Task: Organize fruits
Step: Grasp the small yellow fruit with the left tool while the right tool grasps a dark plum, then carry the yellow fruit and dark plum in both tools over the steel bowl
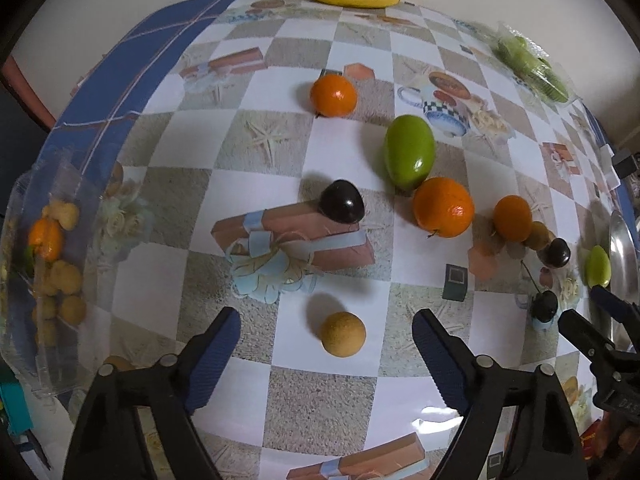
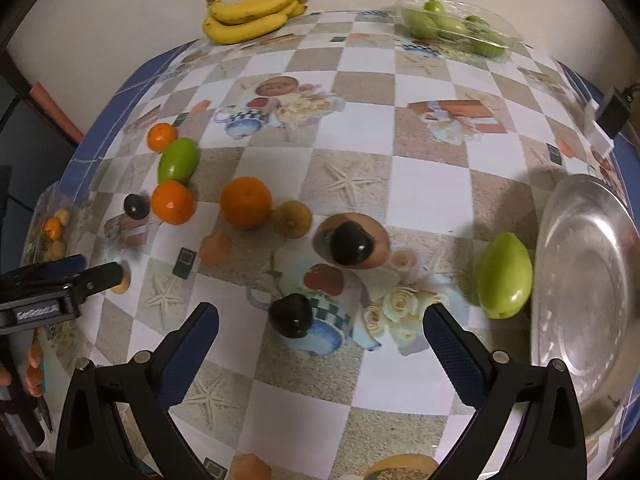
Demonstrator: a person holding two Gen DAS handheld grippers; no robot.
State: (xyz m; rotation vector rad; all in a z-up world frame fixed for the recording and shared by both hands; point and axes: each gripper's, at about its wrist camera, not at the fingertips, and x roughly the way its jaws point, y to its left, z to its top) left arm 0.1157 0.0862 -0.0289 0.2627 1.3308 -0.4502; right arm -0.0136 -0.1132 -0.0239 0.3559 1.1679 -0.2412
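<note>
The worktop (image 2: pixel 420 184), under a glossy checked cloth, carries fruit scattered loose, so sorting looks barely begun. A shiny metal plate (image 2: pixel 588 304) waits bare at the right edge, probably a collecting spot. Bananas (image 2: pixel 256 12) lie at the far edge, near a clear box of green fruit (image 2: pixel 456 26). Smooth oranges (image 1: pixel 442 208) and a waxy green mango (image 1: pixel 409 152) cluster mid-cloth. The left tool (image 1: pixel 326 336) gapes wide, pointing down around a small, rough tan ball of fruit (image 1: pixel 343 334), untouched. The right tool (image 2: pixel 320 330) hangs equally wide over a glossy dark cherry (image 2: pixel 290 316), likely lining up a pick.
</note>
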